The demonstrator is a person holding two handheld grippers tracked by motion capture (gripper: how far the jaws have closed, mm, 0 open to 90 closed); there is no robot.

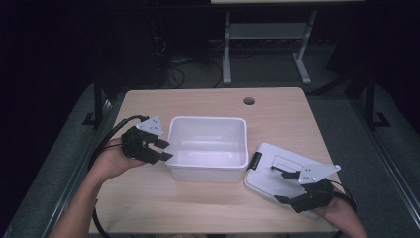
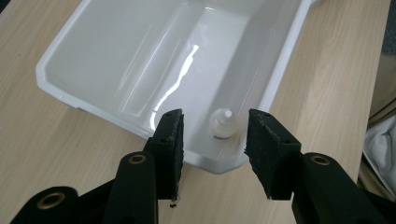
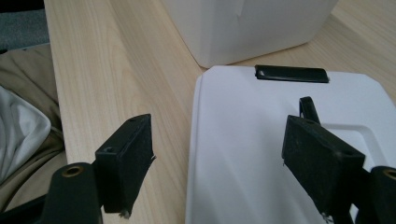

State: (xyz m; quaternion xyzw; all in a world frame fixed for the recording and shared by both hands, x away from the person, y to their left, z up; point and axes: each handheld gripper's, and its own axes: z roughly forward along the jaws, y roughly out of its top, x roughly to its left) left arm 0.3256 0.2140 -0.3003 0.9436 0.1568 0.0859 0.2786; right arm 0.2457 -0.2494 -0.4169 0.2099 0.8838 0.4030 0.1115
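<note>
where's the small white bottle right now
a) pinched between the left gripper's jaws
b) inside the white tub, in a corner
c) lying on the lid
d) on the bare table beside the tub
b: the small white bottle stands on the floor of the white tub, in the corner nearest the left gripper, whose jaws are apart and clear of it.
</note>
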